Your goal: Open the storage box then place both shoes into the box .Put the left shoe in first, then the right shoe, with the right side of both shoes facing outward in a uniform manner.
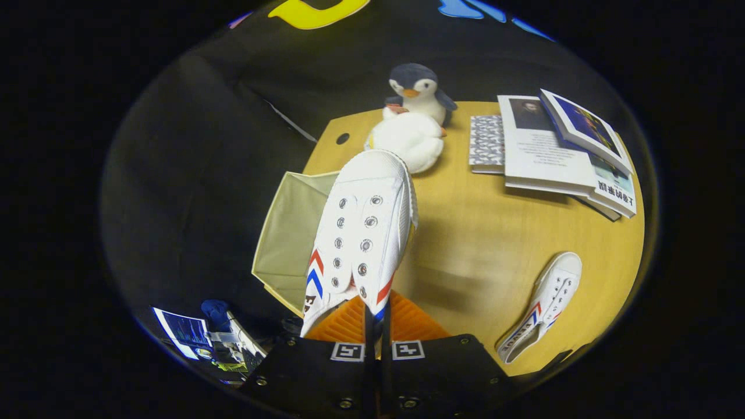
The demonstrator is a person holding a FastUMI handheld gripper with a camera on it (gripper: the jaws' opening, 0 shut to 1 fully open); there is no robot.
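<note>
A handheld gripper (377, 326) clenches a white canvas shoe (361, 233), both orange fingers (343, 321) pressing on the shoe's rear edge. The shoe, with red and blue chevrons on its side, hangs lifted above a round wooden table (483, 244), its toe pointing away from the fingers. Just left of the held shoe, at the table's edge, sits an open beige storage box (288, 233). Beyond the shoe's toe lies a white plush toy (410, 139), with a penguin plush (416, 90) behind it. Right of the held shoe, well apart, the second white shoe (544, 305) lies on the table. A stack of books (559, 151) rests farther back.
</note>
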